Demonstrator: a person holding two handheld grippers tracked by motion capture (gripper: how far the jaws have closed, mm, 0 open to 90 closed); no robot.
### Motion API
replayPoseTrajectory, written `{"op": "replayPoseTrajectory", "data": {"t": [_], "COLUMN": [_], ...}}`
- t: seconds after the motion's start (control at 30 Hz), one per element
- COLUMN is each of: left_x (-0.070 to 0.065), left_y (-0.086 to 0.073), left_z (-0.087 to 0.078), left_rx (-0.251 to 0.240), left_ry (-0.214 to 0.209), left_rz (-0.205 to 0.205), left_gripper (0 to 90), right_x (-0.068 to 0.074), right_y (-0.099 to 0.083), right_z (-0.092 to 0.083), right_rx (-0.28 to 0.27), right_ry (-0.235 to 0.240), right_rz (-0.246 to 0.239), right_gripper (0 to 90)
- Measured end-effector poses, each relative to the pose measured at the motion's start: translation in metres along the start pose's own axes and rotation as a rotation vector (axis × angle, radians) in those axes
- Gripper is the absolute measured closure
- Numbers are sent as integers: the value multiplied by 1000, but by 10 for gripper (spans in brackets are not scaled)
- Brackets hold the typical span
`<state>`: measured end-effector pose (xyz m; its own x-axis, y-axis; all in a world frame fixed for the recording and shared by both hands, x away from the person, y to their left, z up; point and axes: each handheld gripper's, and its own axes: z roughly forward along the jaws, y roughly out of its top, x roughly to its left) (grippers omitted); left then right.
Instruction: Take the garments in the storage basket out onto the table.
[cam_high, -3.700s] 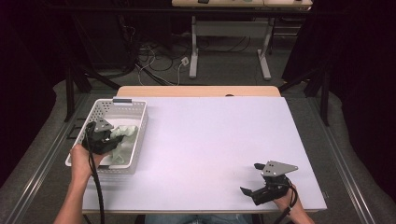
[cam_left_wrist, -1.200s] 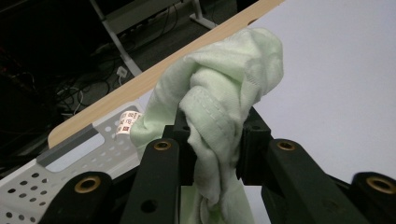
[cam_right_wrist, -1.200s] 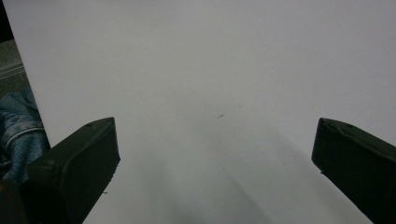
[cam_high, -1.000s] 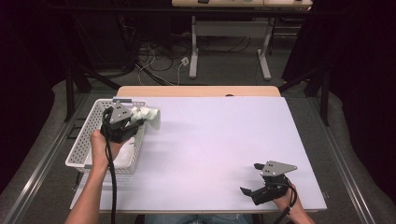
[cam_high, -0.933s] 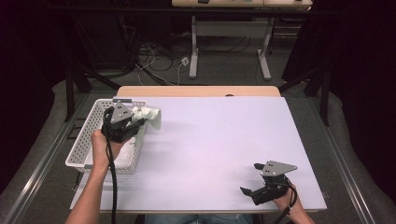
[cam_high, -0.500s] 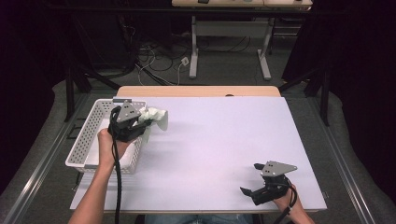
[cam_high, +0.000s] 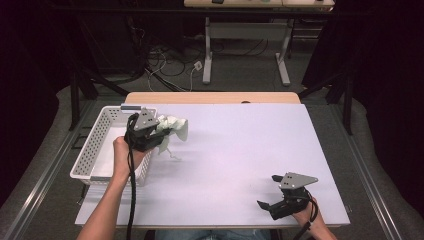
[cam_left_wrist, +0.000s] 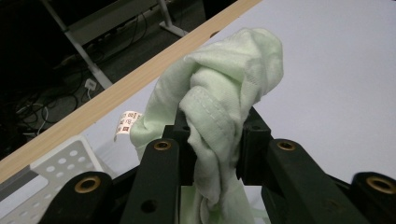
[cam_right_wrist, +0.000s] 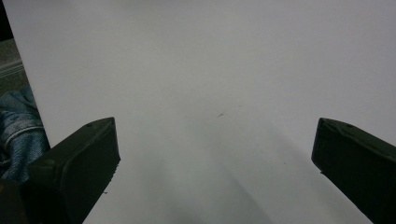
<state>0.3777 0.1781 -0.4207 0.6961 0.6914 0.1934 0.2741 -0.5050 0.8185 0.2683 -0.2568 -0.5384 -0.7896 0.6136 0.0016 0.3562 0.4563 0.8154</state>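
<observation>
So from where I'm standing, the left gripper (cam_high: 159, 134) is held up off the white-topped table (cam_high: 240, 150), right over the 3 o'clock rim of the white perforated plastic basket (cam_high: 95, 145), which sits at the table's 9 o'clock edge. Its black jaws are clamped tight on a bunched-up pale green knit cloth (cam_left_wrist: 219, 98), and the wad bulges out past the jaw tips toward 3 o'clock, hanging in the air above the tabletop. There's a little white tag with red print (cam_left_wrist: 125, 123) poking off one side of the cloth. The left hand (cam_high: 124, 152) wraps the handle from behind, forearm coming up from 6 o'clock, cable trailing down along it

Down at about 5 o'clock the right gripper (cam_high: 267, 206) sits low near the front edge, jaws spread wide with nothing but bare table between them, pointing toward 9 o'clock. The right hand (cam_high: 307, 215) is cupped around its back end
</observation>
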Motion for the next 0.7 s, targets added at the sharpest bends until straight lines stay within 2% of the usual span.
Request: {"op": "replayPoseTrajectory", "data": {"t": [0.33,0.37,0.5,0.67,0.7], "left_x": [-8,-9,-12,-16,-18], "left_y": [5,6,8,12,12], "left_z": [10,10,14,18,19], "left_rx": [2,6,-2,-2,-8], "left_ry": [-24,-33,-43,-57,-57], "left_rz": [22,13,19,37,28], "left_gripper": [740,740,740,739,740], "right_x": [0,0,0,0,0], "right_y": [0,0,0,0,0], "right_z": [0,0,0,-1,-1], "right_rx": [2,1,2,4,4], "right_ry": [3,2,2,3,2], "right_rz": [4,3,2,2,2], "right_gripper": [4,4,4,4,4]}}
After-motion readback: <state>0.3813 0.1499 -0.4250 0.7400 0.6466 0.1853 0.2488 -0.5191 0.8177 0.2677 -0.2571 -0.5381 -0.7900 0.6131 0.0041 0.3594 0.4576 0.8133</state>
